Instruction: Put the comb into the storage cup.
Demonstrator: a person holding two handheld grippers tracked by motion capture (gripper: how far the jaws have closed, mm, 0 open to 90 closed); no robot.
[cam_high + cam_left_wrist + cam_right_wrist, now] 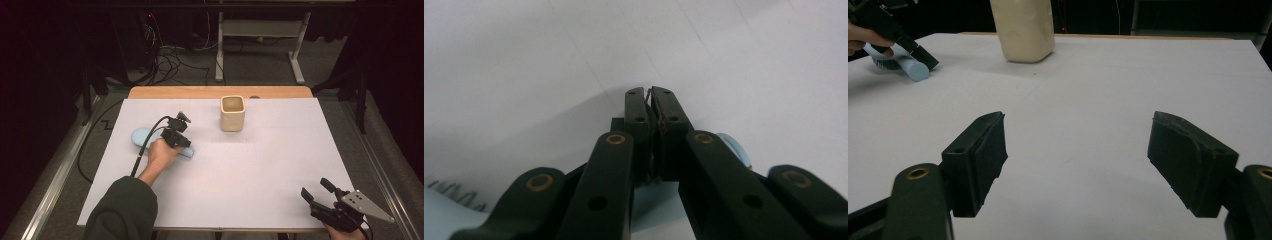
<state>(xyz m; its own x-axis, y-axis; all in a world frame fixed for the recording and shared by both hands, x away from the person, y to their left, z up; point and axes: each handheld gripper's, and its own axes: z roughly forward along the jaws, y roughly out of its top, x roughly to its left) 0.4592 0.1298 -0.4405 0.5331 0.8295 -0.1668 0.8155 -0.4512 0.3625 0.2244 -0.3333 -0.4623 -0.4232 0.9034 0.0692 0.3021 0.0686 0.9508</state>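
The left gripper (178, 142) has its jaws pressed together just above the light blue brush (142, 136), which lies left of the cream cup (232, 114). The right gripper (316, 191) hovers wide open and empty.

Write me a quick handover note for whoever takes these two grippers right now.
Left gripper: jaws together, low over the light blue brush at the table's left; whether it pinches the brush cannot be told.
Right gripper: open, empty, at the table's near right corner.
Cream square cup stands upright at the far middle, untouched.
Done: left gripper at the brush.
Left: brush not lifted yet.
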